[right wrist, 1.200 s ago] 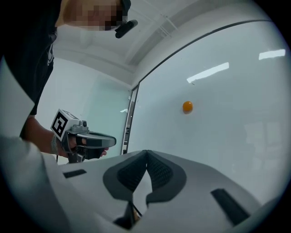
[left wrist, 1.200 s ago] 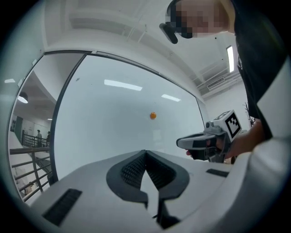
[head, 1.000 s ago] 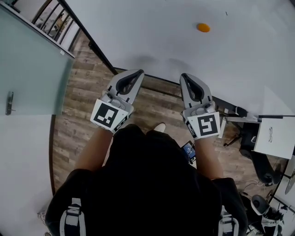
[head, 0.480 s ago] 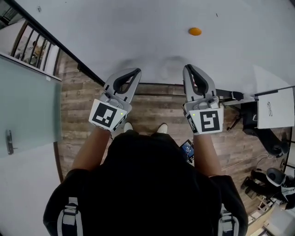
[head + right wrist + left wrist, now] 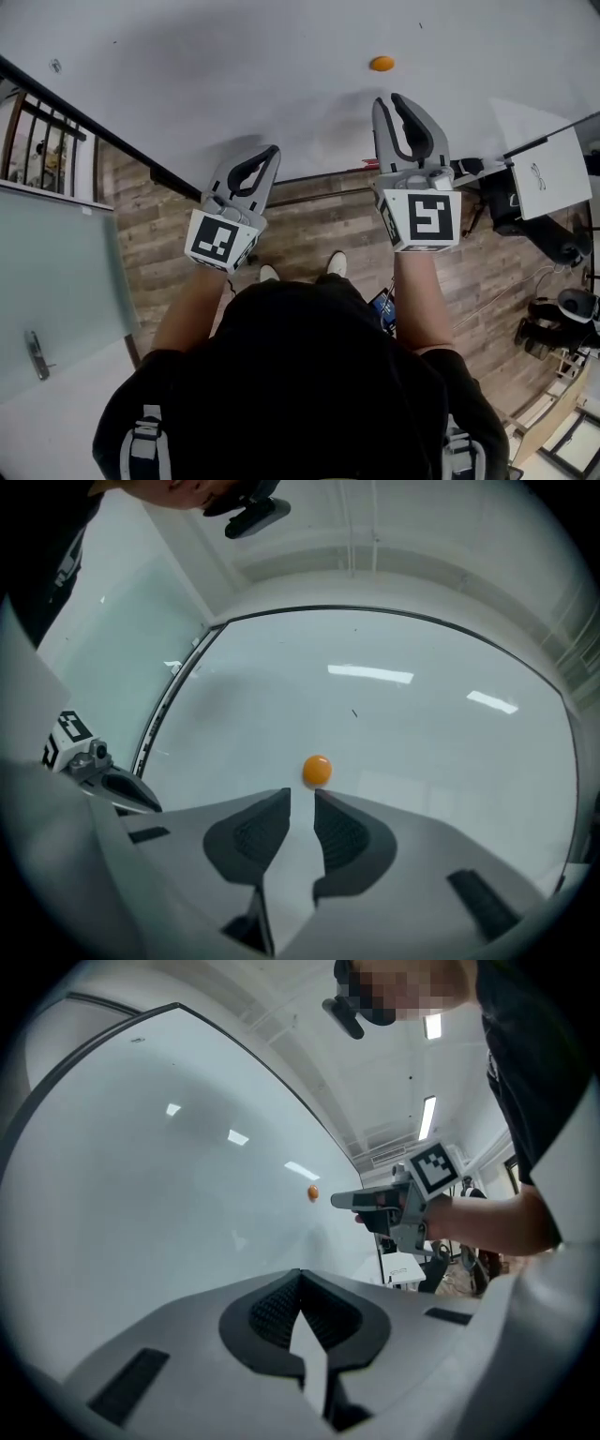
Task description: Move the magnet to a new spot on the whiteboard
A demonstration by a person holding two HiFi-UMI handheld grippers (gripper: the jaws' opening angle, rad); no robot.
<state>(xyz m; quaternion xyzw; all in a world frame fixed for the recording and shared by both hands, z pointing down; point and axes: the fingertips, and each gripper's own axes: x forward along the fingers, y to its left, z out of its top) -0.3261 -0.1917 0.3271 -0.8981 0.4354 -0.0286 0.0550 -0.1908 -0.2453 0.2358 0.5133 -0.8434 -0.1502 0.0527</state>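
Note:
A small round orange magnet [image 5: 381, 64] sticks to the upright whiteboard [image 5: 281, 75]. In the head view my right gripper [image 5: 391, 99] points at the board just below the magnet, short of it. The right gripper view shows the magnet [image 5: 317, 770] just past the tips of the right gripper [image 5: 302, 794]. Its jaws have just been opening and stand open with a narrow gap and nothing between them. My left gripper [image 5: 273, 151] is lower and to the left, shut and empty, near the board's bottom edge. The left gripper view shows the magnet [image 5: 312, 1192] and the right gripper [image 5: 343, 1201] side on.
The board's black frame [image 5: 141, 159] runs along its lower edge. A glass door [image 5: 56, 281] with a handle stands at the left, over wooden floor [image 5: 309, 225]. A white sheet on a stand [image 5: 544, 173] and office chairs [image 5: 553, 319] are at the right.
My right gripper has risen toward the magnet and its jaws have parted. The left gripper shifted a little along the board's lower edge and stayed shut.

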